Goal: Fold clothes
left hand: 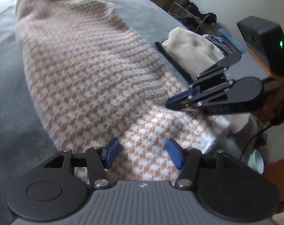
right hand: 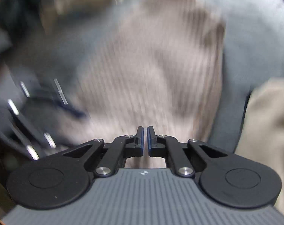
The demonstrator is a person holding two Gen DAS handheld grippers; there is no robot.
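A tan-and-white houndstooth knit garment point(left hand: 89, 78) lies stretched along a grey bed cover point(left hand: 8, 86). My left gripper point(left hand: 142, 152) is open, its blue pads on either side of a raised fold of the garment at the near end. My right gripper point(left hand: 170, 104) comes in from the right and looks shut at the garment's right edge. In the blurred right wrist view the garment point(right hand: 151, 71) lies ahead and the right gripper point(right hand: 145, 137) has its pads almost together with nothing seen between them. The left gripper point(right hand: 38, 112) shows blurred at the left.
A cream folded item point(left hand: 192, 50) sits in a black tray on the bed's right side, with folded denim point(left hand: 226, 41) behind it. A cream cloth point(right hand: 269, 131) lies at the right. Dark clutter stands by the far wall point(left hand: 198, 18). A bowl point(left hand: 257, 161) sits on the floor.
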